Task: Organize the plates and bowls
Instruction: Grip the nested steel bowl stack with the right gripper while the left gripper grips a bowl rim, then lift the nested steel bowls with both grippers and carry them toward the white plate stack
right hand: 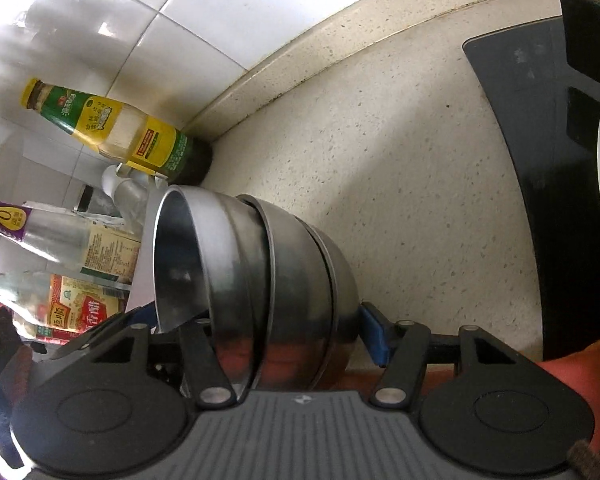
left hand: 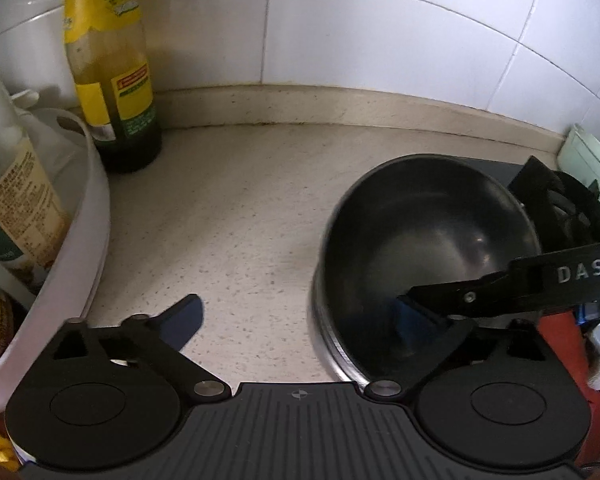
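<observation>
**A:** What do I have in the right tool (right hand: pixel 284 312)?

**B:** A stack of metal bowls (right hand: pixel 260 272), three nested as far as I can count, tipped on their side with the openings facing left in my right wrist view. My blue-padded fingers (right hand: pixel 374 334) sit one on each side of the stack, so I'm clamped across it. The stack hangs above the speckled surface (right hand: pixel 380 168), near its back corner, where the tiled wall (right hand: pixel 140 20) meets it.

**A:** And the left tool (left hand: pixel 300 320)?

**B:** Spread wide, holding nothing. One finger (left hand: pixel 184 322) sits over bare surface (left hand: pixel 240 220); the other is lost behind the bowls (left hand: pixel 428 248), which show on the right of my left wrist view. The right tool (left hand: pixel 500 292) reaches in from that side, one finger inside the top bowl.

**A:** What's around?

**B:** A yellow-and-green bottle (left hand: pixel 112 80) stands in the back corner against the wall (left hand: pixel 380 40). Beside it along the left edge is a white tub (left hand: pixel 88 240) with more bottles (left hand: pixel 12 208) in it. On the right side lies a dark glass hob (right hand: pixel 540 160) with a black pan support (left hand: pixel 568 208).
</observation>
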`<state>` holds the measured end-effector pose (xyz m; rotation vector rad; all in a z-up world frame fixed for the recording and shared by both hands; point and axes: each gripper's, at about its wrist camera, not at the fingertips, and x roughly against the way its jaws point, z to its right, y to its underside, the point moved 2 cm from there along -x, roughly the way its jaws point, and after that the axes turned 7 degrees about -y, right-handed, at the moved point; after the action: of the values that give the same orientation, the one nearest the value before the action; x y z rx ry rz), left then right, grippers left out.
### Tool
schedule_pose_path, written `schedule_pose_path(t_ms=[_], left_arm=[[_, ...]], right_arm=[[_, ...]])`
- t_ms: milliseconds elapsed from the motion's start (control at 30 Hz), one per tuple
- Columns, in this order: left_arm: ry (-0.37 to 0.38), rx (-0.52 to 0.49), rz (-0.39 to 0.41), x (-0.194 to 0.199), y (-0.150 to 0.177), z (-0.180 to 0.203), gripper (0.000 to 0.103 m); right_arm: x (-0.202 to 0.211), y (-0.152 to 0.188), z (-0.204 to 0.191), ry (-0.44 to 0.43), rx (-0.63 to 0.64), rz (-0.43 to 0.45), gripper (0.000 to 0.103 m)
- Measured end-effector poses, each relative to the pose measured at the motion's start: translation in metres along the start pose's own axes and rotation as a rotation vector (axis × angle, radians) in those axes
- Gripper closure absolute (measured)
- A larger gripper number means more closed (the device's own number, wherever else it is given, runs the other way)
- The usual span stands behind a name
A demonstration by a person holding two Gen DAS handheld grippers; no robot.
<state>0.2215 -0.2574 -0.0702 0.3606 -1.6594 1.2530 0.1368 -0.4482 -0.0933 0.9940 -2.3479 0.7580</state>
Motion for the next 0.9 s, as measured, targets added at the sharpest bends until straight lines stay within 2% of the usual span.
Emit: schedule_pose_path(t_ms=[167,200,233,333,367,467,567,600,633,700,800,867,900], left_arm=[[0.008,0.026,0.007,0.000,0.000,-0.002,0.001],[0.016,0.020,0.022,0.003,0.001,0.000,0.009],[0.035,0.014,0.036,0.007,0.001,0.002,0.022],[0.065,-0.023,0.054,0.015,-0.002,0.013,0.046],[0.068,-0.033,0.059,0.017,-0.002,0.016,0.050],[0.063,-0.046,0.064,0.018,-0.002,0.021,0.051],[0.144,0.019,0.031,0.011,-0.001,0.006,0.048],[0.181,0.068,0.000,0.006,-0.001,-0.003,0.041],[0.199,0.097,-0.025,0.002,0.000,-0.011,0.030],[0.198,0.124,-0.036,-0.004,0.002,-0.019,0.023],[0.243,0.152,-0.057,-0.008,0.003,-0.019,0.023],[0.267,0.161,-0.058,-0.008,0.002,-0.018,0.031],[0.292,0.166,-0.058,-0.007,0.000,-0.018,0.045]], right_arm=[[-0.004,-0.005,0.003,-0.021,-0.020,0.013,0.046],[-0.003,-0.005,0.003,-0.023,-0.014,0.017,0.046],[-0.002,-0.004,0.003,-0.023,-0.008,0.022,0.046],[-0.003,-0.004,0.000,-0.024,0.003,0.024,0.046],[-0.003,-0.004,-0.001,-0.026,0.013,0.023,0.046],[0.000,-0.003,0.000,-0.038,0.011,0.022,0.047],[0.000,-0.004,0.005,-0.035,-0.014,0.019,0.049],[0.000,-0.004,0.005,-0.036,-0.012,0.019,0.049],[0.000,-0.004,0.005,-0.032,-0.008,0.019,0.049],[0.000,-0.004,0.004,-0.029,-0.009,0.013,0.049],[-0.002,-0.007,0.006,-0.041,-0.035,0.007,0.048],[-0.001,-0.010,0.005,-0.035,-0.019,0.012,0.048],[-0.001,-0.011,0.005,-0.033,-0.019,0.015,0.048]])
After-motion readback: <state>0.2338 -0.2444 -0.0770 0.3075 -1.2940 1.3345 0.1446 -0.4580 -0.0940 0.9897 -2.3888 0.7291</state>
